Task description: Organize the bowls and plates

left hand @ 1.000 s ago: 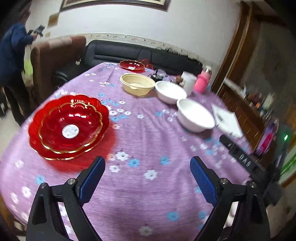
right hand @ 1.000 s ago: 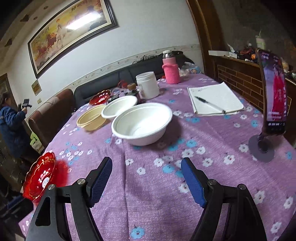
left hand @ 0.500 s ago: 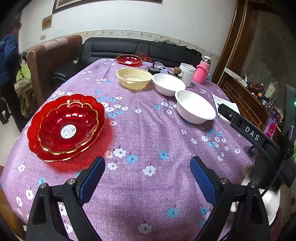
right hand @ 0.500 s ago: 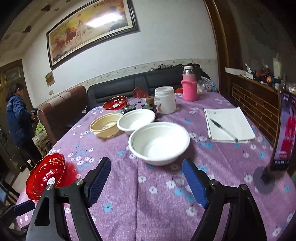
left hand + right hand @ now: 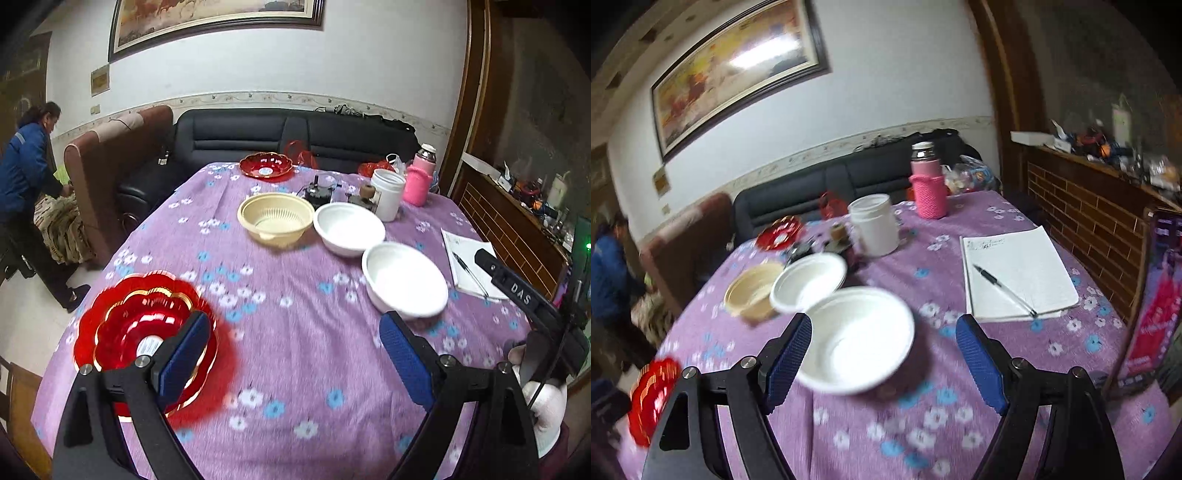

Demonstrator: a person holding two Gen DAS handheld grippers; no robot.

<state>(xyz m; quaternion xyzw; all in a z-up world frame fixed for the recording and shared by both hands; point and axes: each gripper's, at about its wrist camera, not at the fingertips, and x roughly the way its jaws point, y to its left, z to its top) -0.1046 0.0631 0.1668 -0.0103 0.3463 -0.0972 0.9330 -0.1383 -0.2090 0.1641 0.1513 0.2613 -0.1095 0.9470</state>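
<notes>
The right gripper (image 5: pixel 882 363) hangs with fingers spread and empty. The near white bowl (image 5: pixel 857 339) sits on the counter (image 5: pixel 960 424) at 11 o'clock from it, apart. The left gripper (image 5: pixel 295 362), also spread and empty, has the red plates (image 5: pixel 125 332) at its 9 o'clock. The right hand looks nearer the bowl.

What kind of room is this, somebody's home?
Most likely a home's living and dining room: a table under a purple flowered tablecloth holds bowls and plates, a black leather sofa stands behind it, and a large framed painting hangs on the wall.
</notes>
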